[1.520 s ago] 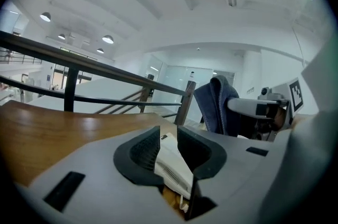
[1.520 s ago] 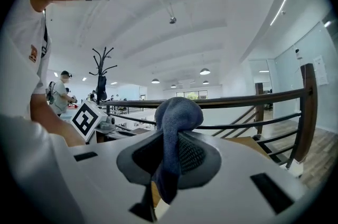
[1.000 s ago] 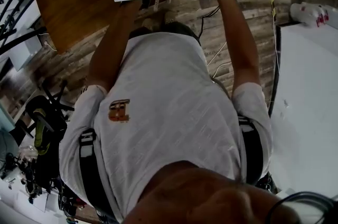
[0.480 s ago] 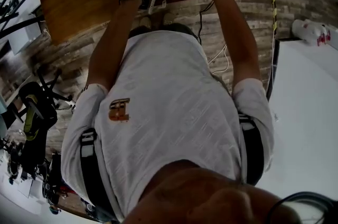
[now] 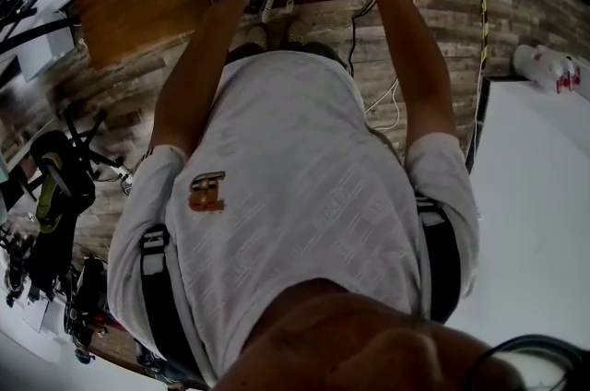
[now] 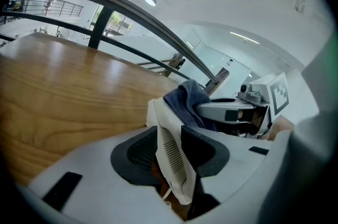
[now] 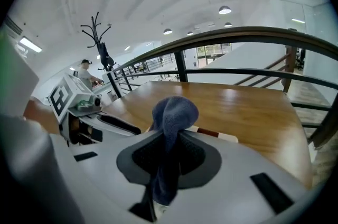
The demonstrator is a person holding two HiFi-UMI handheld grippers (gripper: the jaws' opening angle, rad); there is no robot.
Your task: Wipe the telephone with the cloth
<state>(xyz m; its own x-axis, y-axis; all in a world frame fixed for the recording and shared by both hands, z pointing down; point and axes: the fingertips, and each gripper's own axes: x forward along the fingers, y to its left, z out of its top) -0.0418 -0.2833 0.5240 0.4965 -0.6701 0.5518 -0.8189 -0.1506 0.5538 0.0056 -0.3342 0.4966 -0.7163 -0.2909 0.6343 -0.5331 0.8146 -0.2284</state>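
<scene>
Fingers (image 6: 138, 157) of the left gripper (image 6: 170, 138) stand wide on each side of a cream edge of the telephone (image 6: 171, 159), and they have just been opening. I think they sit loose round it now and do not squeeze, but the view is too close to be sure. Fingers (image 7: 196, 157) of the right gripper (image 7: 168, 139) are pinched tight on the blue cloth (image 7: 174, 112), which pokes up past their tips in a soft lump. The telephone lies just past those tips, on the wooden counter (image 7: 243, 106).

The wiping is about to start (that is my guess from how things sit). Next, the cloth must press down on the phone and rub back and forth. The left fingers should keep the phone from sliding.

Beyond the fingers the counter is smooth, shiny wood. Behind it runs a dark railing (image 7: 237, 35). A coat stand (image 7: 99, 43) is off to the left of the right fingers, and round lights (image 7: 224, 9) sit in the white ceiling.
</scene>
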